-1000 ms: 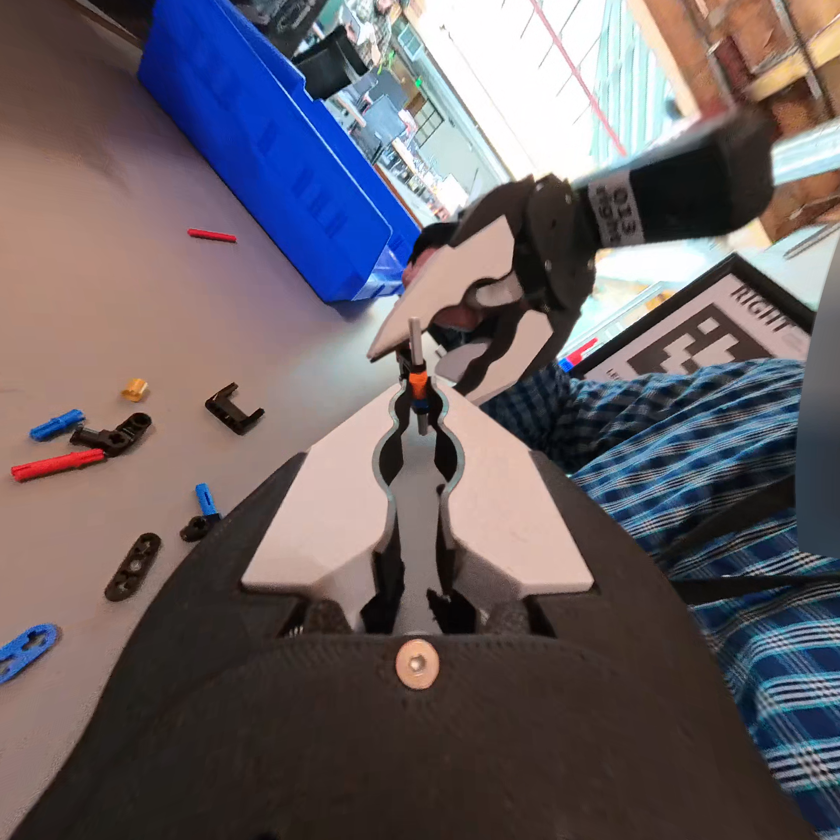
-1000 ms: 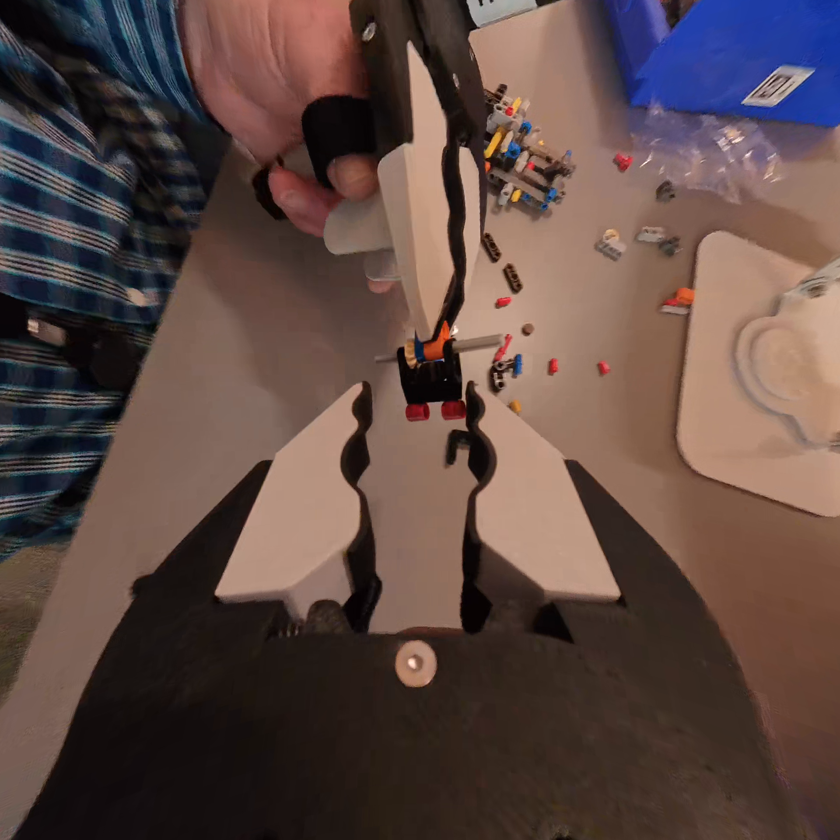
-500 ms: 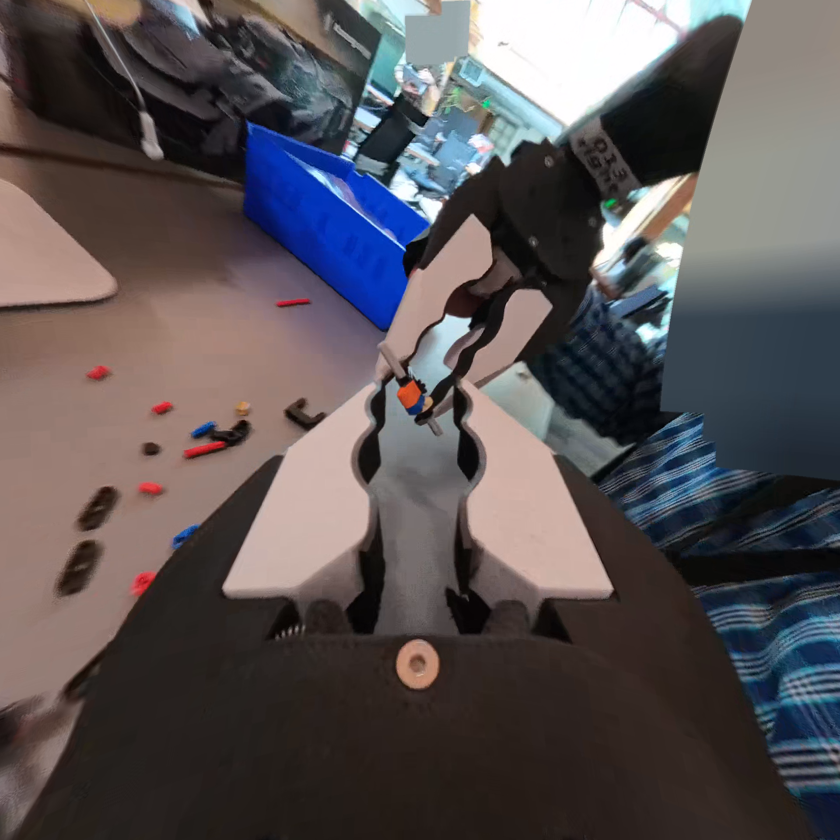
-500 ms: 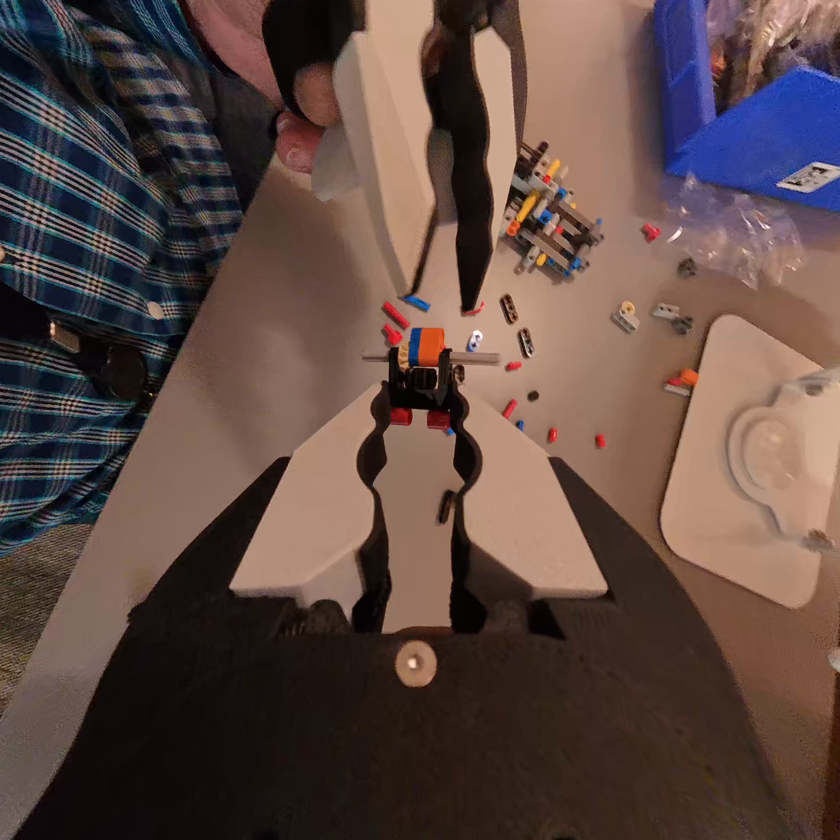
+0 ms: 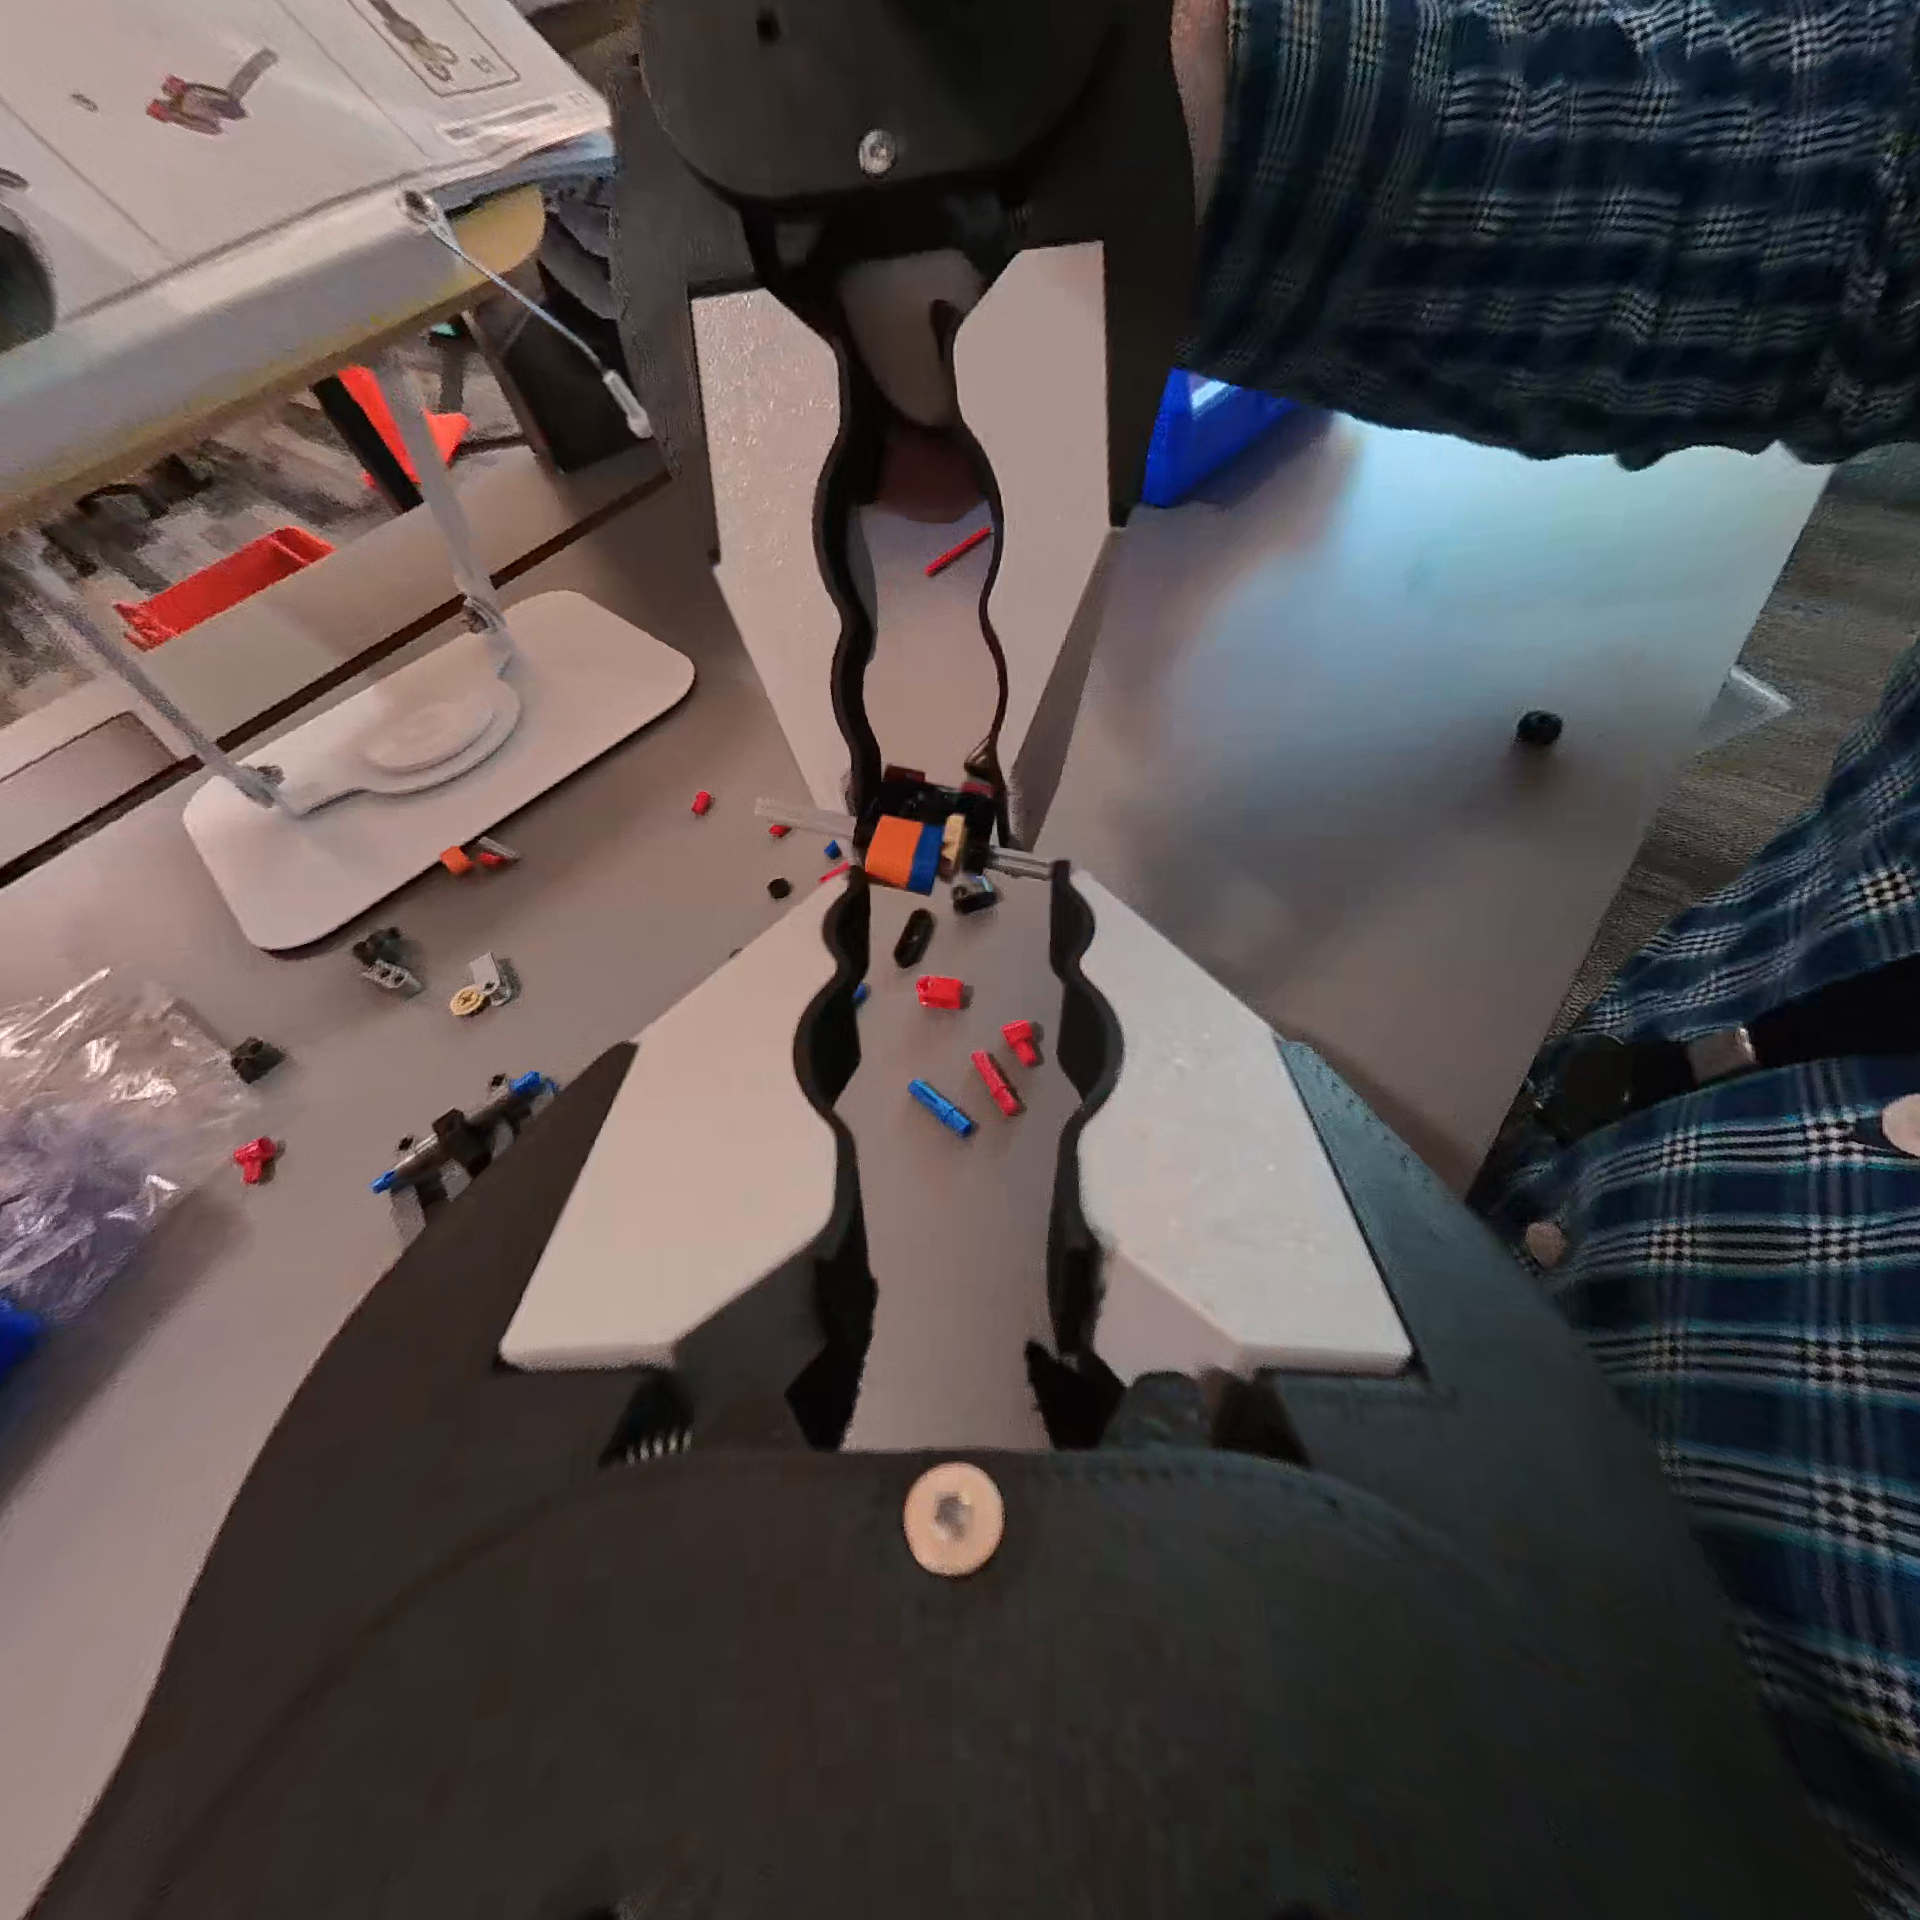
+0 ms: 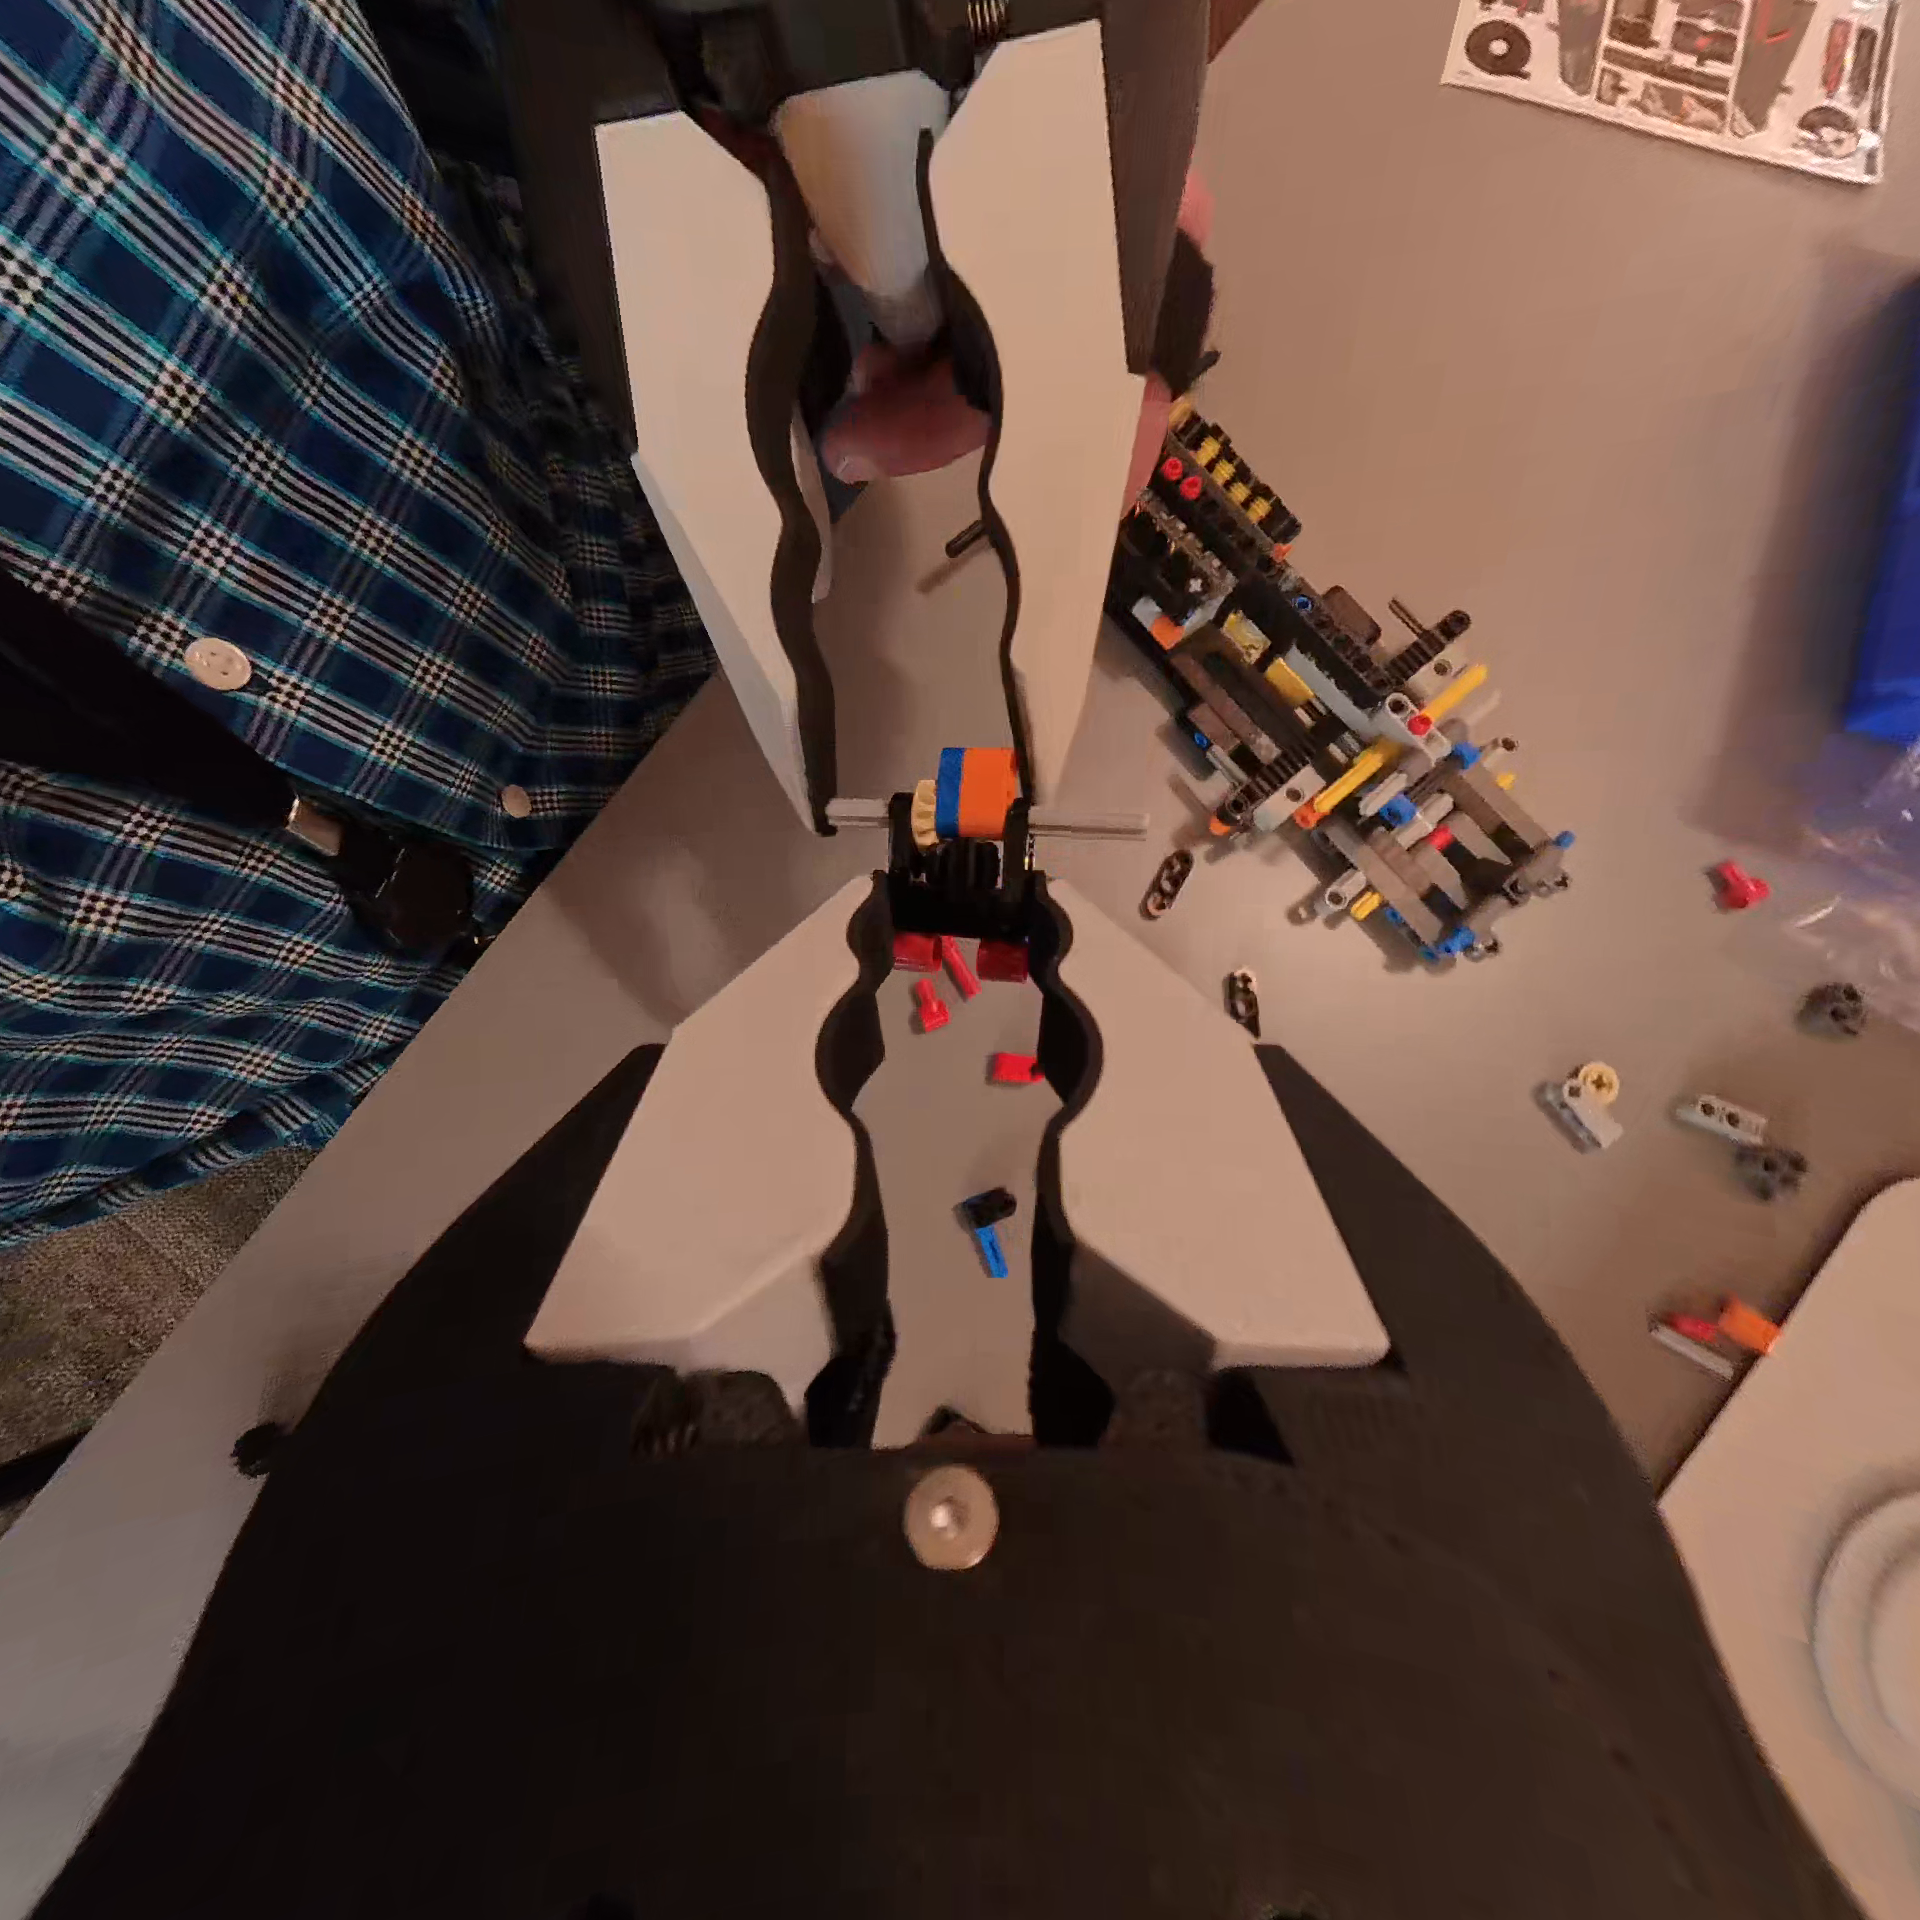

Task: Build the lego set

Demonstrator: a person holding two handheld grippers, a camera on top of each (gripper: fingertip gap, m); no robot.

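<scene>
A small lego assembly [image 6: 961, 842] has a black frame, red pins below, and a grey axle carrying a tan gear and blue and orange bushes. My right gripper [image 6: 961, 899] is shut on its black frame and holds it above the grey table [image 6: 1455, 343]. My left gripper [image 6: 925, 810] faces it tip to tip, open, with its fingertips on either side of the orange and blue bushes. In the left wrist view the assembly [image 5: 925, 836] sits just beyond my open left gripper [image 5: 956, 894], held by the right gripper [image 5: 928, 805] from the far side.
A larger lego build [image 6: 1340, 707] lies to the right on the table, with loose red, blue and black pieces [image 5: 966, 1081] below the grippers. A white stand base [image 5: 436, 748], a plastic bag [image 5: 94, 1122], an instruction booklet [image 5: 260, 135] and a plaid-shirted person [image 6: 260, 468] are nearby. Less than 4 cm separates the two grippers' tips.
A second ago my left gripper was shut on the axle and the right was open. The right shut on the black frame, the left let go, and both turned to face head-on.
</scene>
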